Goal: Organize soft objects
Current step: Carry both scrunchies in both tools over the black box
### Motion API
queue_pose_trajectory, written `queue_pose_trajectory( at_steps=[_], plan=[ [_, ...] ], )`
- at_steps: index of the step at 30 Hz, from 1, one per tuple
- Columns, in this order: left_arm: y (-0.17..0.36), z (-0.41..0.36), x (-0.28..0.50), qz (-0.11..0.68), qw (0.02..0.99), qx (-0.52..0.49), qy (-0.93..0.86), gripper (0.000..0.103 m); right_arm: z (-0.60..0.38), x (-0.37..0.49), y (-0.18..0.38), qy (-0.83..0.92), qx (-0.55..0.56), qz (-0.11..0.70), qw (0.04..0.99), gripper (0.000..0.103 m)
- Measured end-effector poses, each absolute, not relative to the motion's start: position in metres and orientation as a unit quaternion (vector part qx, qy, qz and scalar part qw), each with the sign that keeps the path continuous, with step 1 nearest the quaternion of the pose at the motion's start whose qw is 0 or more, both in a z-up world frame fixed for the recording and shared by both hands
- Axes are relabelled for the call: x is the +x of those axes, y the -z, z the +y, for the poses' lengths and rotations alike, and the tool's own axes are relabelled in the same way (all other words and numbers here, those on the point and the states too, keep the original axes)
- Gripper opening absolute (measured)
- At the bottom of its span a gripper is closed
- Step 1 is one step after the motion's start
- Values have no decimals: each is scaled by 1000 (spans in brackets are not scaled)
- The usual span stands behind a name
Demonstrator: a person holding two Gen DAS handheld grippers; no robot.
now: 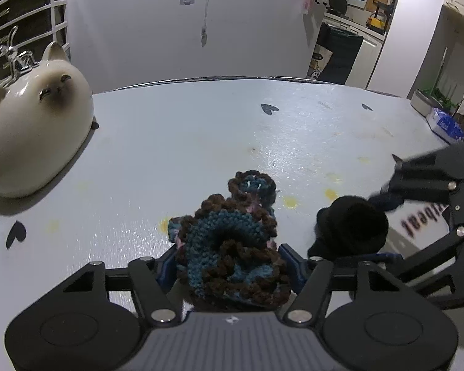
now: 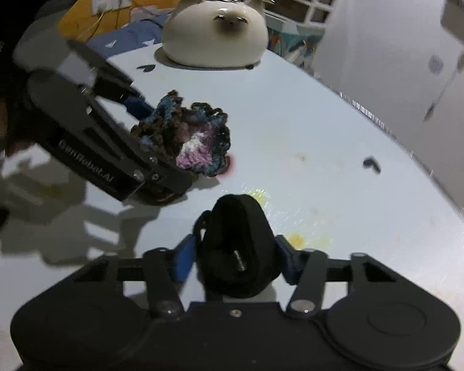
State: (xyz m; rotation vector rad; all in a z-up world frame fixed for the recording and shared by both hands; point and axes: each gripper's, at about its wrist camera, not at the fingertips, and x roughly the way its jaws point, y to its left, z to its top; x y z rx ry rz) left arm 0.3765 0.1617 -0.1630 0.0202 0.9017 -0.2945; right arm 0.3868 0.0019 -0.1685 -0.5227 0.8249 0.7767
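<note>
Clamping a crocheted piece (image 1: 232, 247), the left gripper (image 1: 232, 267); right gripper (image 2: 233, 258) squeezes a black pouch (image 2: 236, 247).

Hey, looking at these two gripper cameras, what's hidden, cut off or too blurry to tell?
- Left wrist view: the crocheted piece's near end lies behind the left gripper's body.
- Left wrist view: the right gripper is cut off by the right edge; its lettering reads only partly.
- Right wrist view: the black soft item's underside is hidden by the gripper body.
- Right wrist view: motion blur smears the wall and table edge.
</note>
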Motion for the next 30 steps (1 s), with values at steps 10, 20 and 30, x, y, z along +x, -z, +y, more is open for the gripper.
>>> queue_pose_trajectory(
  at_steps=[10,20,30],
  plan=[
    [158,169,350,440,889,-35,120,59,-3,360,167,-339,-190,423,819,24],
    [144,167,310,436,891,-77,99,58,-19,320,151,-292,-110,440,842,22],
    [117,156,276,415,897,-125,85,58,-53,284,111,-257,-33,408,876,22]
  ],
)
